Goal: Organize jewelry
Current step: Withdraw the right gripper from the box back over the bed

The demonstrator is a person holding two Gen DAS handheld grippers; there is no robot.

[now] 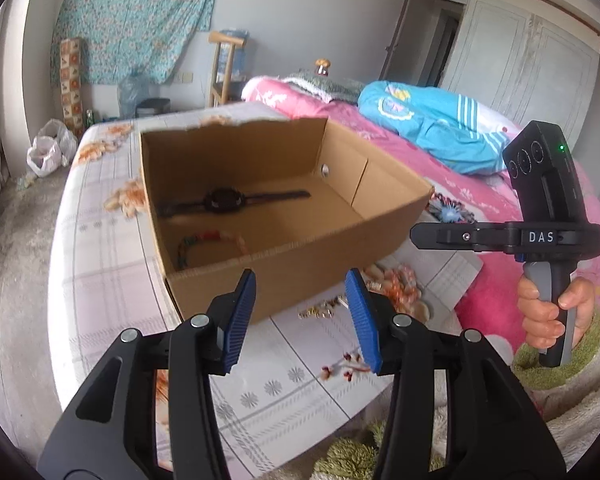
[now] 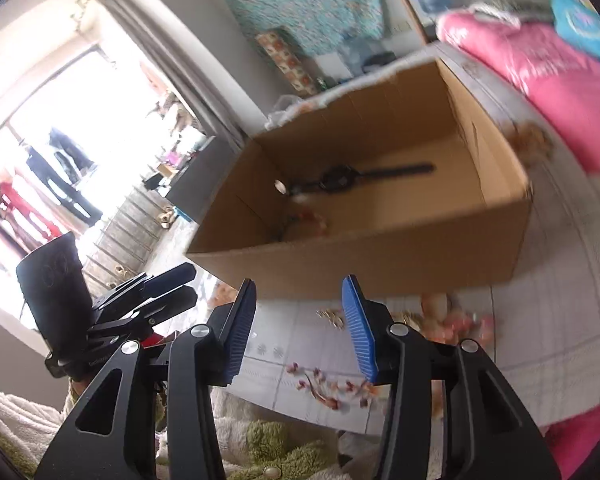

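Note:
An open cardboard box point(image 1: 300, 264) stands on the bed; it also shows in the right wrist view point(image 2: 380, 264). Inside lie a black watch point(image 1: 228, 199) and a beaded bracelet point(image 1: 204, 242). The watch also shows in the right wrist view point(image 2: 340, 178). Small gold jewelry pieces point(image 1: 320, 311) lie on the sheet just in front of the box. A dark red and pink piece point(image 1: 346, 366) lies nearer me; it also shows in the right wrist view point(image 2: 328, 390). My left gripper point(image 1: 306, 316) is open and empty, above the gold pieces. My right gripper point(image 2: 302, 320) is open and empty, near the box's front wall.
The bed has a white patterned sheet point(image 1: 112, 280), a pink quilt point(image 1: 440, 152) and a blue garment point(image 1: 432, 128) on the right. A colourful hair accessory point(image 1: 450, 210) lies to the right of the box. A green and white fluffy blanket point(image 2: 260, 452) lies at the near edge.

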